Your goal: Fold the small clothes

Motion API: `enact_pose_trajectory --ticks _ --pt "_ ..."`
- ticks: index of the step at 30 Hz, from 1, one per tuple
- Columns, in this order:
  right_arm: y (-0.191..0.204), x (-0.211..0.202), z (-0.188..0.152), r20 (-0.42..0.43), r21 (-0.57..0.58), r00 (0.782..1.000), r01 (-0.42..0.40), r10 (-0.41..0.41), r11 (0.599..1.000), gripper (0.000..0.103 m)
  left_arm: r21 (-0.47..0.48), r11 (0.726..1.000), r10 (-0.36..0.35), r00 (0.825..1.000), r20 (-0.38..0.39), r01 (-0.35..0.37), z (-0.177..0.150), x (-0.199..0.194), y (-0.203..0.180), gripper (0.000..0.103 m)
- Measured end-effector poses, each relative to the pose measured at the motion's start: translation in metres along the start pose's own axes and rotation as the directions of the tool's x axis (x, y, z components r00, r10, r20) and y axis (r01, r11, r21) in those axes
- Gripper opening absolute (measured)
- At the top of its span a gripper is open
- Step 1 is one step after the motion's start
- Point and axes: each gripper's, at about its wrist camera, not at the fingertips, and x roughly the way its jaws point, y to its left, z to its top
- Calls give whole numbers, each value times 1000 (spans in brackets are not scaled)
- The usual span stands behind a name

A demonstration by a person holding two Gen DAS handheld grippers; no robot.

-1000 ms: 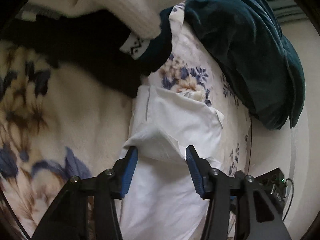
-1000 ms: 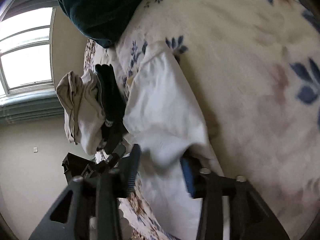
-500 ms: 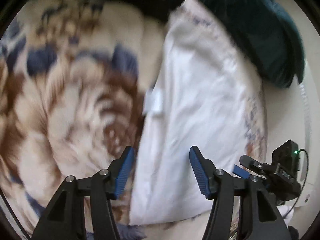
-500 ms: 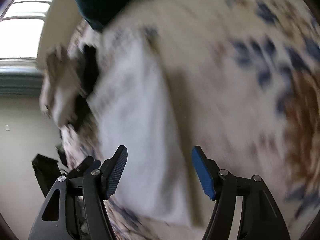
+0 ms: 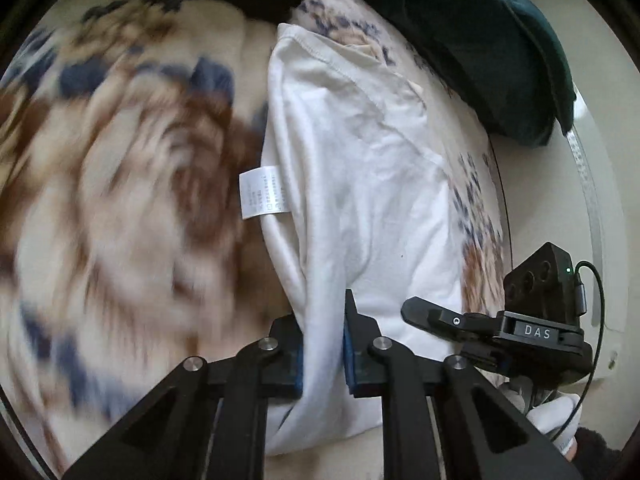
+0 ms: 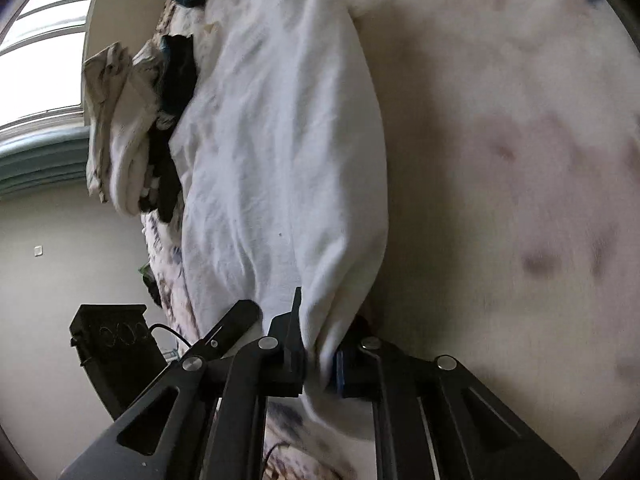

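Both claws were closing on the white garment (image 5: 360, 184), cloth pinched between pads.
My left claw (image 5: 323, 354) and right claw (image 6: 318, 360) bit its near edge on the bed (image 6: 500, 160); hem underneath hidden, bedding blurred.

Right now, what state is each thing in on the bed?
White shirt: lying partly folded on the bedspread, near edge pinched at two spots.
Care label: sticking out flat at the shirt's side.
Left gripper: jaws closing, pads pressing shirt fabric.
Right gripper: jaws closing, pads pressing bunched shirt fabric.
Pile of clothes: crumpled, unfolded.
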Motion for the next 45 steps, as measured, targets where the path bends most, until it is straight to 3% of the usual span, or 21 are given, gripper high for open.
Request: enact_pose_trajectory --ticks 4,6,8,10,11,12,14,16,18,22,24,25,26,27,28,30,34,38,45 --pt "-11 -27 -71 -64 12 997 36 -35 999 10 -6 1000 24 992 -121 -25 -71 -13 -1 13" --pt "-19 -33 -108 -107 4 990 97 -96 995 10 -15 997 66 980 -190 -70 -96 -8 6 16" --pt "-30 -30 -134 -153 -22 970 189 -190 982 12 -33 996 79 975 -209 -88 -107 -9 16 24" --pt "-44 -22 -146 -191 -35 938 289 -290 957 38 5 994 110 978 -178 -111 -95 -19 14 32" --pt "-48 -20 -146 -209 -38 927 312 -313 949 43 31 993 122 981 -151 -118 -86 -26 11 34" --pt "-51 -20 -143 -211 -25 932 296 -295 955 43 47 992 118 986 -117 -113 -74 -34 9 37" --pt "-46 -38 -131 -135 -16 952 276 -276 961 44 60 992 111 992 -56 -107 -55 -44 9 62" --pt "-39 -59 -116 -29 -36 962 270 -271 962 48 48 994 94 995 9 -95 -30 -44 15 62" --pt "-32 -71 -100 55 -44 960 276 -273 960 55 33 995 89 996 27 -90 -1 -32 18 62" --pt "-38 -65 -54 88 -26 973 215 -212 976 57 -28 995 92 995 44 -91 33 -1 35 62" --pt "-38 -56 -33 78 -14 981 177 -175 984 57 -43 994 105 994 35 -104 45 12 41 60" --pt "-33 -52 -24 87 -19 981 174 -172 985 56 -31 994 109 993 36 -108 46 15 37 51" --pt "-26 -49 -19 103 -39 979 182 -177 983 46 -12 994 113 993 42 -112 46 18 33 25" --pt "-22 -50 -16 115 -56 976 193 -185 980 34 20 993 118 992 48 -119 46 19 28 12" --pt "-16 -49 -13 122 -77 975 196 -186 978 16 47 990 131 990 60 -134 46 20 25 8" --pt "-6 -46 -11 132 -105 973 205 -191 973 5 79 987 132 988 77 -138 41 15 20 5" --pt "11 -49 -20 175 -151 960 246 -219 957 4 86 982 153 977 149 -167 33 -10 10 4" --pt "22 -71 -32 222 -171 952 252 -212 953 3 57 988 127 971 204 -141 36 -35 1 4" --pt "55 -89 -20 269 -207 948 228 -168 951 3 17 991 125 963 238 -133 71 -44 -3 4"
